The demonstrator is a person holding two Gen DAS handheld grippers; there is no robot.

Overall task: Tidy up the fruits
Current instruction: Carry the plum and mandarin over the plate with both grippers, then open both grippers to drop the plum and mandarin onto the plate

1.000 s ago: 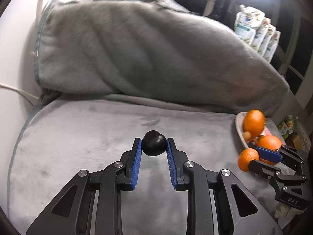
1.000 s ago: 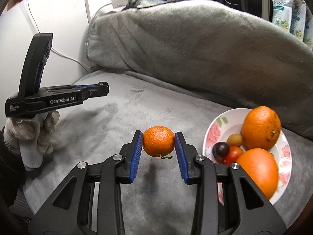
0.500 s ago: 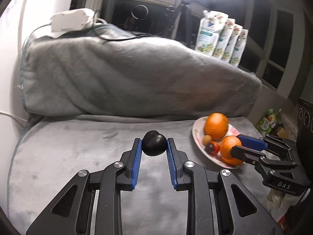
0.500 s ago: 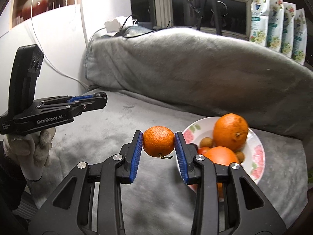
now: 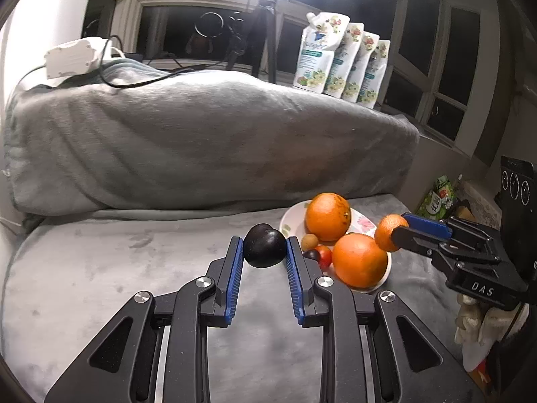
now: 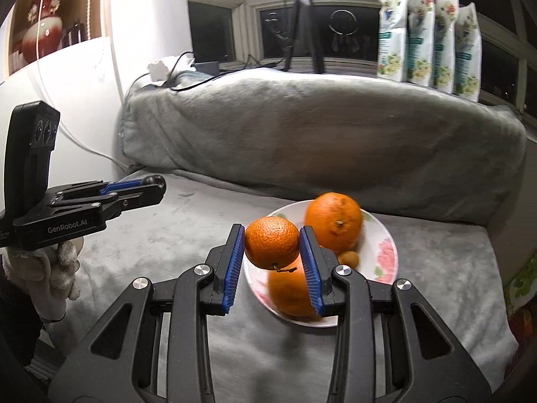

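My left gripper is shut on a dark plum, held above the grey blanket left of the plate. My right gripper is shut on a small mandarin, held over the near left part of the floral plate. The plate holds two big oranges and several small fruits. In the left wrist view the right gripper holds the mandarin over the plate's right side. In the right wrist view the left gripper is at the left.
A grey blanket covers the flat surface and a raised hump behind it. Four refill pouches stand on the window sill, beside a tripod. A white power strip lies at the back left.
Both grippers have moved toward the plate with their fruits. The mandarin has gone from left of the plate to over it. The views tilted up.
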